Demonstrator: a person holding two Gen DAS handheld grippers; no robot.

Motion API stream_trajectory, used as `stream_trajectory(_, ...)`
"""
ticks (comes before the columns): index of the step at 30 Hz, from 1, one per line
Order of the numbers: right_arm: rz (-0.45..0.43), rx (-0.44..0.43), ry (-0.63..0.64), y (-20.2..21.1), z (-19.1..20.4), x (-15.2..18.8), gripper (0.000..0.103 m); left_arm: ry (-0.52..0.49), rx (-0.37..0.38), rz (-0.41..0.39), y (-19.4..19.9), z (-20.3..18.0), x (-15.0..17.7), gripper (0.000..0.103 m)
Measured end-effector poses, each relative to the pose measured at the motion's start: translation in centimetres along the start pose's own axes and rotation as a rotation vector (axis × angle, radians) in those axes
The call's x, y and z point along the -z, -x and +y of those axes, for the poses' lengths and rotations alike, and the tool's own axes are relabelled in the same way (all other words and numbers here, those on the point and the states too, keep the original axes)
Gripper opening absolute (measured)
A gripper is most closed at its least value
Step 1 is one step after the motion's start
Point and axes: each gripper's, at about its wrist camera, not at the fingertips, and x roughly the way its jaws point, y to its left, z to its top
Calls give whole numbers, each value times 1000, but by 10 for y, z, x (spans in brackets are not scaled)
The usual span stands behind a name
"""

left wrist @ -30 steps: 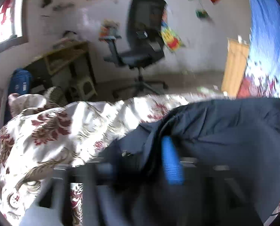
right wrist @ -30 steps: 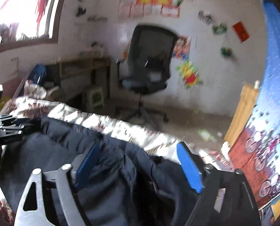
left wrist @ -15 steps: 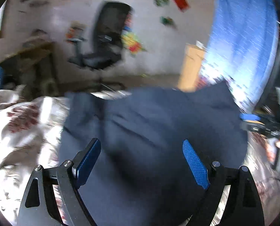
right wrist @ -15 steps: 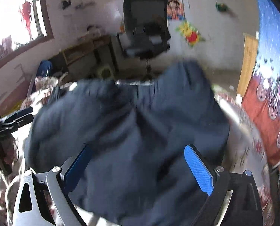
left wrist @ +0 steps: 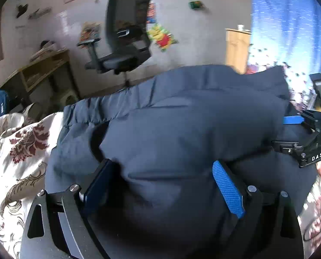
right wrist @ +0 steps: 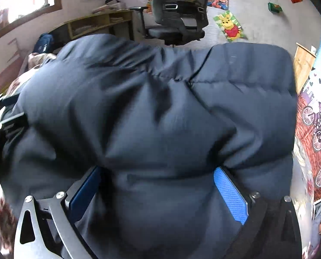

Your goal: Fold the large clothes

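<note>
Puffy jacket [right wrist: 160,112] filling both tongs' gaps

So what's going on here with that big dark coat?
A person is folding a puffy navy-blue padded jacket on a floral cream-and-maroon bedspread, using two handheld grippers. The left gripper and right gripper have just been opening, and jacket padding bulges between both sets of wide jaws.
</note>
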Motion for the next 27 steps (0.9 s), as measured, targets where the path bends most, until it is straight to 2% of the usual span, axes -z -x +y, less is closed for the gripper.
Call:
stream_trajectory(7, -5, 7, -18, -28, -9, -33, 103, 38, -71, 26, -24, 25, -14, 97)
stream_trajectory(12, -16, 42, -16, -33, -13, -54, 103, 131, -62, 33, -26, 49, -25, 97)
stream_trajectory(17, -16, 71, -42, -41, -23, -74, 103, 184, -106, 38, -31, 68, -39, 98)
stream_trajectory(20, -23, 74, -89, -49, -33, -78, 103, 250, -133, 59, -38, 86, -38, 102)
stream_trajectory(23, -30, 45, -138, -56, -41, -74, 103, 320, -112, 72, -45, 101, -30, 102)
stream_trajectory(27, -22, 20, -142, -63, -44, -72, 103, 339, -81, 95, -50, 108, -30, 102)
